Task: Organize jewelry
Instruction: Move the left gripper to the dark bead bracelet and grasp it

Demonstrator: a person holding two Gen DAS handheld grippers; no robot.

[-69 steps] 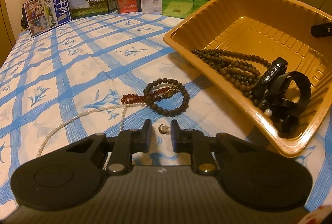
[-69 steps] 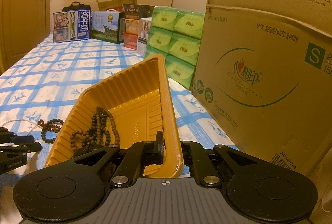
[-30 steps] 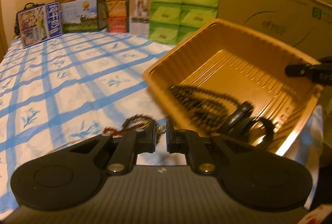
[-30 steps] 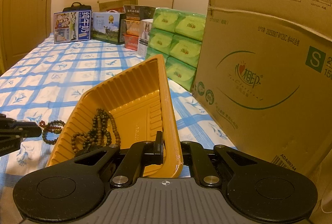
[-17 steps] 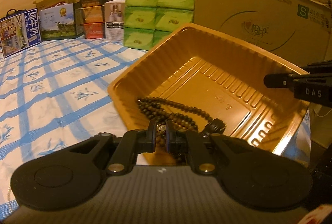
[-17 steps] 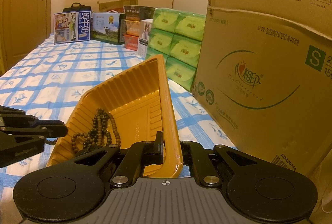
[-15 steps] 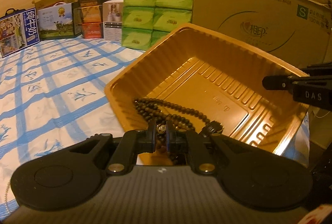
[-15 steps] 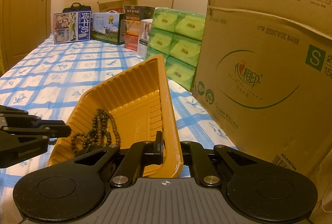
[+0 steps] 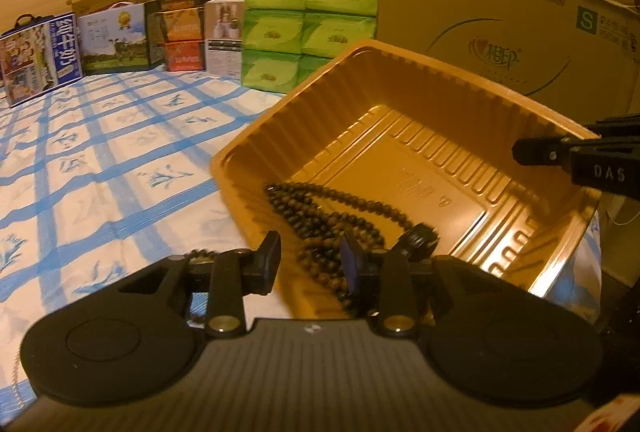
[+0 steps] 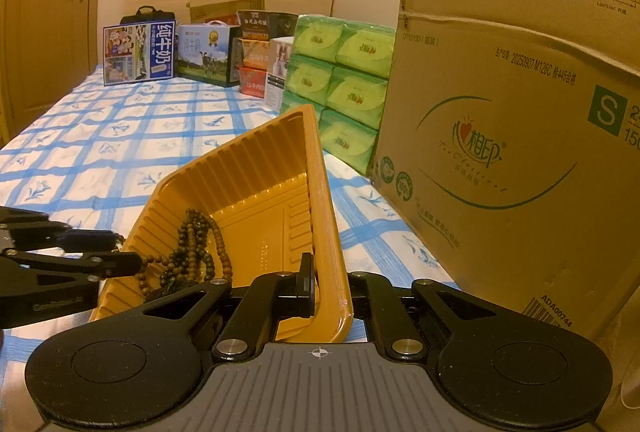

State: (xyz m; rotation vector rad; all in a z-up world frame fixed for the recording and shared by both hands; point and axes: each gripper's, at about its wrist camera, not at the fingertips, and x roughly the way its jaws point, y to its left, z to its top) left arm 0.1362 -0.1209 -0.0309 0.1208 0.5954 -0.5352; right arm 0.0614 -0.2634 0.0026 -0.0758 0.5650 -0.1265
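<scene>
**Q:** Where do your tongs stand?

**A:** My right gripper is clamped on the near rim of the yellow plastic tray, holding that edge up so the tray tilts. My left gripper hangs over the tray's low corner. Its jaws have just been opening and now stand a little apart, with nothing pressed between them.

**Q:** And the jewelry?

**A:** A dark wooden bead strand lies heaped in the tray's low corner, directly below my left fingertips. A black round piece sits in the tray beside the beads; I cannot tell what it is. A few beads of another bracelet peek out on the bedsheet just outside the tray, behind my left finger.

**Q:** What surrounds the tray?

**A:** A blue-checked bedsheet lies under it. A large cardboard carton stands just beyond the tray, and green tissue packs are stacked beside the carton.
</scene>
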